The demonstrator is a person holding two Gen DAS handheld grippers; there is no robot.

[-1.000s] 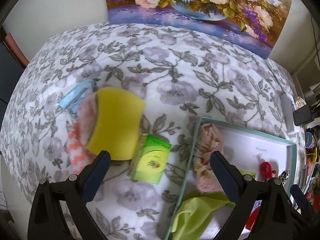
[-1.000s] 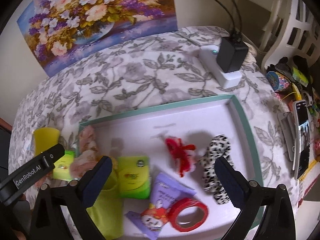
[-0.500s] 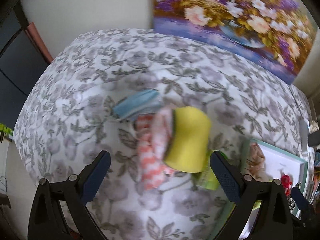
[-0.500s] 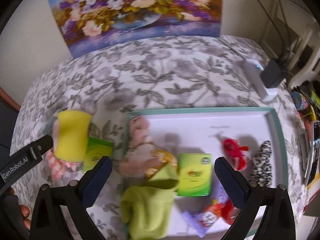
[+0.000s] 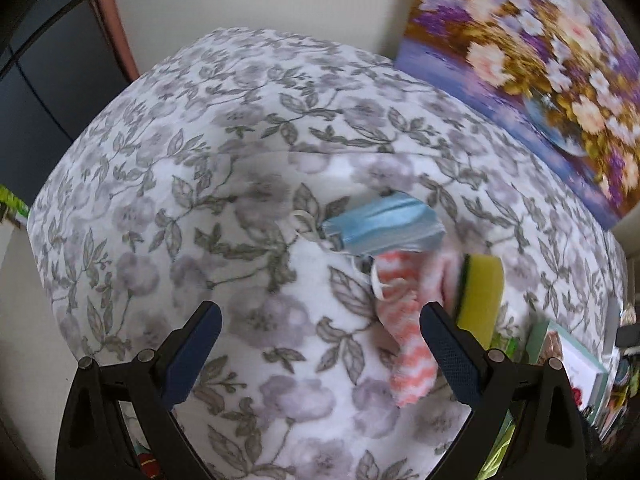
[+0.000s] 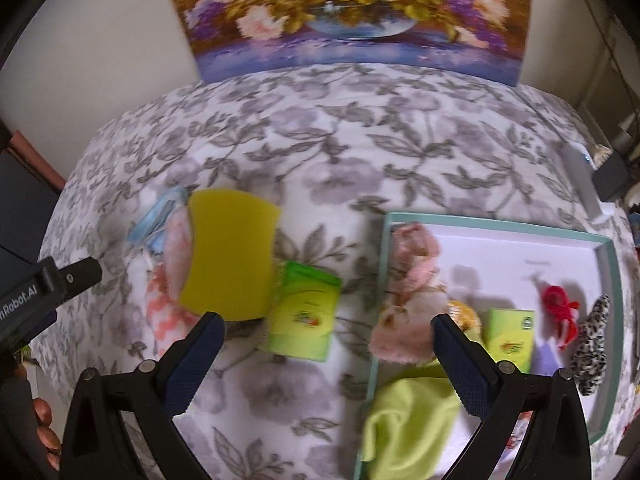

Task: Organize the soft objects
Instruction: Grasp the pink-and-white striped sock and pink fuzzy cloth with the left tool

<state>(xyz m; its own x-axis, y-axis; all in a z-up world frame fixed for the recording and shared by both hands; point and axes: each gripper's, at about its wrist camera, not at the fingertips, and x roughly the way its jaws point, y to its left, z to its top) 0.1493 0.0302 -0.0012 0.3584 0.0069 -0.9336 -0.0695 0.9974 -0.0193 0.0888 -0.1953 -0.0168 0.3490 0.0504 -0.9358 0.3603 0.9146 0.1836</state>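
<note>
A yellow sponge (image 6: pixel 230 254) lies on a pink-and-white cloth (image 5: pixel 408 332), with a blue face mask (image 5: pixel 384 228) just behind them on the flowered tablecloth. A green packet (image 6: pixel 304 312) rests beside the sponge. My left gripper (image 5: pixel 320 344) hovers open to the left of the cloth, nothing between its fingers. My right gripper (image 6: pixel 326 354) is open above the green packet, near the left rim of the teal tray (image 6: pixel 612 308). The tray holds a pink fuzzy cloth (image 6: pixel 412 292), a lime cloth (image 6: pixel 408 424), a second green packet (image 6: pixel 512 338), a red scrunchie (image 6: pixel 558 304) and a leopard-print piece (image 6: pixel 592 344).
A flower painting (image 6: pixel 352 16) leans on the wall behind the table. A white power strip with a black plug (image 6: pixel 596 180) sits at the far right edge. The left gripper's body (image 6: pixel 36 300) and a hand (image 6: pixel 44 424) show at the left of the right wrist view.
Both views have swung left: the left gripper moved from over the green packet and tray edge to the bare cloth left of the pile. The right gripper shifted from over the tray to its left rim.
</note>
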